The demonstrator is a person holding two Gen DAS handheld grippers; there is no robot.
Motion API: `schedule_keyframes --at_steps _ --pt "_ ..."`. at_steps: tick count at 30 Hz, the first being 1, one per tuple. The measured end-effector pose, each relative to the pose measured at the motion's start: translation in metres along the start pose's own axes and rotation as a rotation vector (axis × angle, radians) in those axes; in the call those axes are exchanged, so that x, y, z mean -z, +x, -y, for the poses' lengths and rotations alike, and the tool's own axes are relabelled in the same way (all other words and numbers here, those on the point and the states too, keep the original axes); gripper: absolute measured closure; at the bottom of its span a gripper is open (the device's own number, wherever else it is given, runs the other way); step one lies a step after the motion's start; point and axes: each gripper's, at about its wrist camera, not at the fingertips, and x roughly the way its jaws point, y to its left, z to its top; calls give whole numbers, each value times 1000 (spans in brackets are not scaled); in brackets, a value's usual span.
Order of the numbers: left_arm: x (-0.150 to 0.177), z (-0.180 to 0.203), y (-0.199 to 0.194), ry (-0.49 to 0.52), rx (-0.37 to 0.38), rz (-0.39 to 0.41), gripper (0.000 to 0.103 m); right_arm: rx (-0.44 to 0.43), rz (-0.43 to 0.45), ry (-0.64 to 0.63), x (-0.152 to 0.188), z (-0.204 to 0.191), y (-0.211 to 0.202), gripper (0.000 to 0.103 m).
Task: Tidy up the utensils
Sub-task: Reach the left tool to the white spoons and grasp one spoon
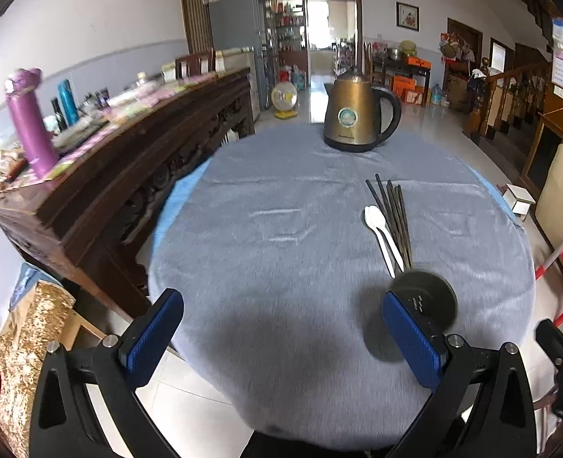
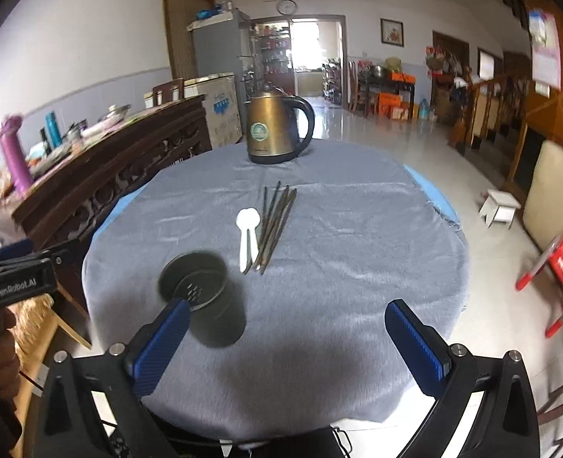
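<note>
right wrist view: chopsticks [image 2: 275, 225] and spoons [image 2: 248, 236] lie lengthwise at frame centre, above the cup [image 2: 201, 297] at lower left; right gripper [image 2: 287, 337] wide open, left gripper [image 1: 281, 328] likewise, both empty.

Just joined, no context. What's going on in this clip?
A person holds two grippers over a round table draped in grey cloth. Both the left gripper and right gripper are open and empty. Chopsticks and white spoons lie loose beside a dark holder cup. Nothing is sorted yet.

2 spoons [image 2: 248, 234], 1 holder [image 2: 201, 294], 1 kettle [image 2: 277, 129]
</note>
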Motion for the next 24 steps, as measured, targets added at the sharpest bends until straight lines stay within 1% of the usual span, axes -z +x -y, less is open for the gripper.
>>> schedule_keyframes --at_steps 5,10,12,15,18,20,21,22,23,24 --pt "-33 8 48 9 28 -61 0 -63 -48 76 -20 32 39 0" --pt "-61 24 103 19 81 -144 0 -77 -104 112 -38 52 88 0" --pt "-69 31 123 23 98 -180 0 -85 -122 120 -46 57 108 0" --pt "-80 43 156 34 147 -234 0 -108 -157 137 -56 65 139 0" --pt "-84 55 187 62 157 -270 0 -131 -177 183 -61 74 160 0" --pt "-83 62 203 79 168 -286 8 -146 -190 211 -62 79 174 3" --pt "-82 67 213 94 180 -300 16 -149 -193 215 -62 80 178 4" --pt "-81 71 220 103 195 -316 21 -150 -200 218 -61 81 184 5" --pt "-80 75 227 110 213 -329 23 -150 -207 221 -60 82 190 7" --pt "-80 78 232 115 224 -338 28 -152 -213 223 -59 83 193 10"
